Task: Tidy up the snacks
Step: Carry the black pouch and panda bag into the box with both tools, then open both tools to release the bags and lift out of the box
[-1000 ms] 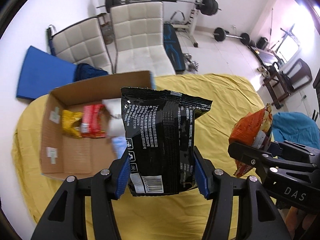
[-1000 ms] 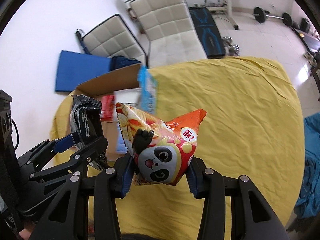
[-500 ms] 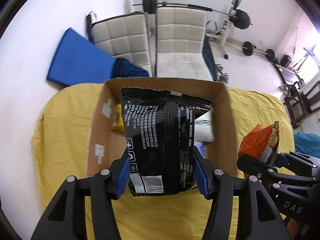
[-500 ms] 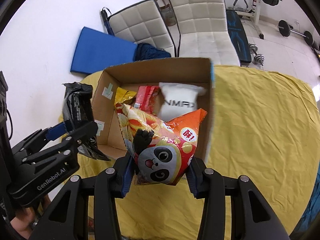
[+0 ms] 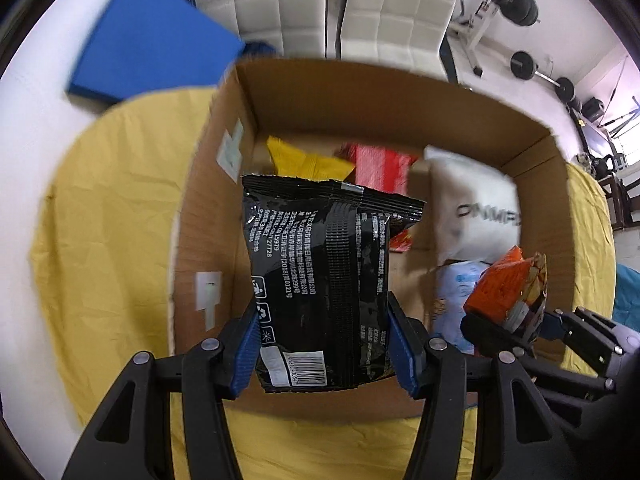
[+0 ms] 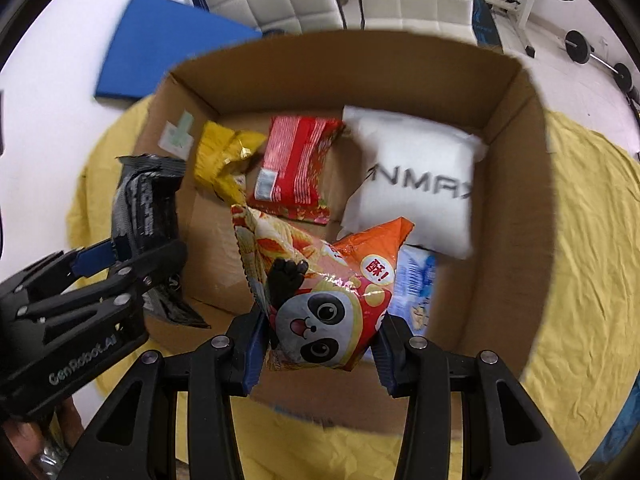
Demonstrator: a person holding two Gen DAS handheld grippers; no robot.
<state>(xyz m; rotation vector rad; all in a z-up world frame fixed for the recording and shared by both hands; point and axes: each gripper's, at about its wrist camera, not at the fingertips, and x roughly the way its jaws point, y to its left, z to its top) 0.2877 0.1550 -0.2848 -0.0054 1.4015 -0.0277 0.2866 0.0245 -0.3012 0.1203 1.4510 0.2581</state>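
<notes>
My left gripper point(image 5: 323, 344) is shut on a black snack bag point(image 5: 320, 272), held upright over the left part of an open cardboard box point(image 5: 192, 216). My right gripper point(image 6: 318, 350) is shut on an orange panda snack bag point(image 6: 320, 280) above the box's point(image 6: 516, 184) middle. Inside lie a yellow bag point(image 6: 224, 160), a red bag point(image 6: 296, 168), a white pouch point(image 6: 416, 180) and a light blue packet point(image 6: 416, 284). The other gripper shows in each view: the right one point(image 5: 516, 332) low right, the left one point(image 6: 120, 264) at the left.
The box rests on a yellow cloth point(image 6: 592, 240) over the table. Behind it stand two white padded chairs point(image 5: 400, 4), and a blue mat point(image 5: 148, 40) lies on the floor at the left. Barbells and a rack point(image 5: 520, 0) fill the far right.
Both grippers have swung left and forward with their bags, from beside the box to directly over its opening. The box now fills both views.
</notes>
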